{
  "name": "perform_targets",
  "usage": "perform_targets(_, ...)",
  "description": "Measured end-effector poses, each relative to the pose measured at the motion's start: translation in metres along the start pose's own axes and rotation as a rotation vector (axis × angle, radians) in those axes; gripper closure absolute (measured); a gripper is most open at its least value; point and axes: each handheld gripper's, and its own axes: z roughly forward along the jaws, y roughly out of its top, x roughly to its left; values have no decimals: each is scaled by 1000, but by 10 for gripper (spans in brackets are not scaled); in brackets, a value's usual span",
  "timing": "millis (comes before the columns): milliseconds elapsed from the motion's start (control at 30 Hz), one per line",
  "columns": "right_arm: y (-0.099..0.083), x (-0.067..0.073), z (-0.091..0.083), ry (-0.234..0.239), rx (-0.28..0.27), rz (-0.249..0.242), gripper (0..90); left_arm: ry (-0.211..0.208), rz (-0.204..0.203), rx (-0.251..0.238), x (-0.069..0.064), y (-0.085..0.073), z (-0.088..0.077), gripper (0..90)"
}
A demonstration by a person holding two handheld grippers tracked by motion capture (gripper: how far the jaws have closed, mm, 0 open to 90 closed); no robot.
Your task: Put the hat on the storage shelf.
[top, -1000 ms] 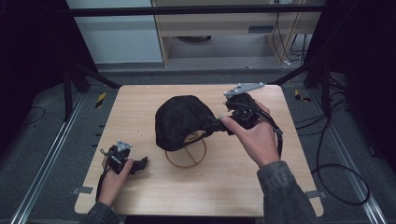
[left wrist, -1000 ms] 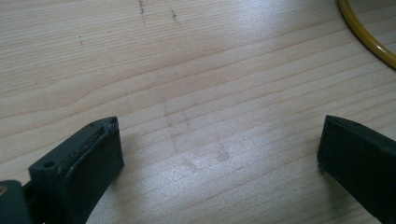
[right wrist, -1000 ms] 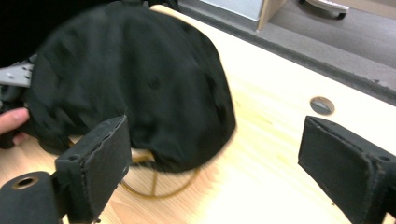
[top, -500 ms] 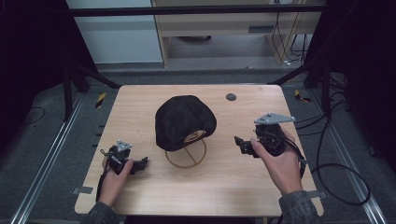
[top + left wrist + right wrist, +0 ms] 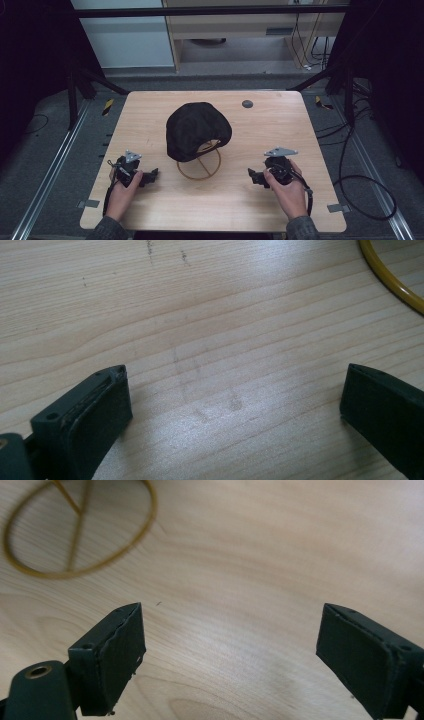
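1. Pale wood grain runs across the table [image 5: 150,210] at which we sit, and its near edge lies just past our forearms in the high view.
2. Nearest on our left, our left hand [image 5: 122,187] rests on the wood and holds the left gripper [image 5: 151,174], its jaws pointing inward toward the middle of the table.
3. Seen from the left gripper view, the left gripper [image 5: 235,405] has its two black jaws spread wide with nothing between them but bare wood, and a curve of the yellow ring [image 5: 390,280] crosses the top right corner.
4. On our right, at much the same depth, our right hand [image 5: 287,187] holds the right gripper [image 5: 252,176], which points inward toward the left one, with a grey plate on top.
5. Through the right gripper view, the right gripper [image 5: 230,645] also stands wide apart and empty, above bare wood; the ring with its crossed wires lies ahead at the upper left.
6. Between the two grippers and a little farther off stands the wire stand [image 5: 200,167], its ring flat on the table.
7. On top of that stand sits the black cap [image 5: 196,127], well apart from both grippers.
8. Beyond the cap, near the far edge, lies a small dark disc [image 5: 247,104].
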Motion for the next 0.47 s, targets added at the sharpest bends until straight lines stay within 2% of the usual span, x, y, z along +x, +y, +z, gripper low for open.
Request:
perform_targets(67, -10, -1, 15, -26, 18, -1, 122, 0, 0, 0, 0, 0, 0, 0)
perform_targets(167, -18, -2, 27, -55, 30, 2, 121, -1, 1, 0, 0, 0, 0, 0)
perform_targets(367, -25, -2, 37, -103, 13, -18, 78, -2, 1, -1, 0, 0, 0, 0)
perform_targets(467, -25, -2, 38, -107, 5, -1, 41, -2, 1, -1, 0, 0, 0, 0)
